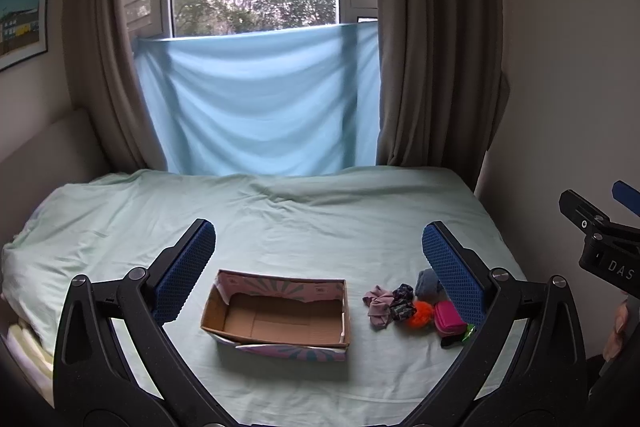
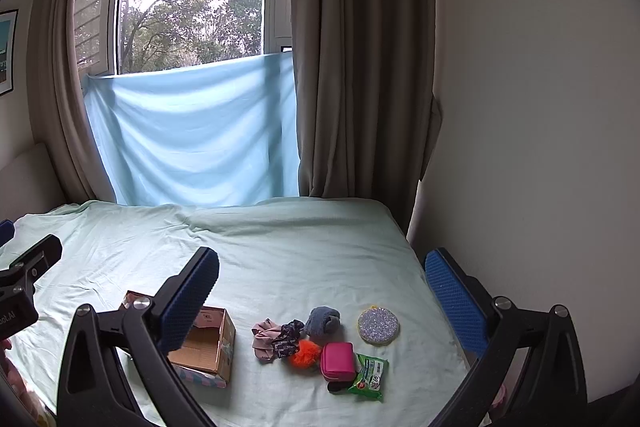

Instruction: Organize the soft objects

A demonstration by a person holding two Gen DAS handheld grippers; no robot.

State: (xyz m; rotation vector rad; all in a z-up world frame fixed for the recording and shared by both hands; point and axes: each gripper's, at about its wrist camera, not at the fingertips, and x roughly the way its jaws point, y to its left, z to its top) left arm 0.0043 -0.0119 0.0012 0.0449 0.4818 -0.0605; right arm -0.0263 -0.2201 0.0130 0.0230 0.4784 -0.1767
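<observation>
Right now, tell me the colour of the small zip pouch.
Bright pink pouch, seen best in the right wrist view.

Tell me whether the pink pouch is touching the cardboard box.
Apart. The right wrist view shows the pink pouch well to the right of the cardboard box, with bare green sheet and a pink scrunchie between them.

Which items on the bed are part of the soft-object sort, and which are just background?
Job:
cardboard box, nothing in it
pink scrunchie
dark patterned scrunchie
blue-grey rolled cloth
orange pom-pom
pink pouch
green tissue pack
round sparkly pad

Background:
blue sheet across window
curtains
framed picture
</observation>
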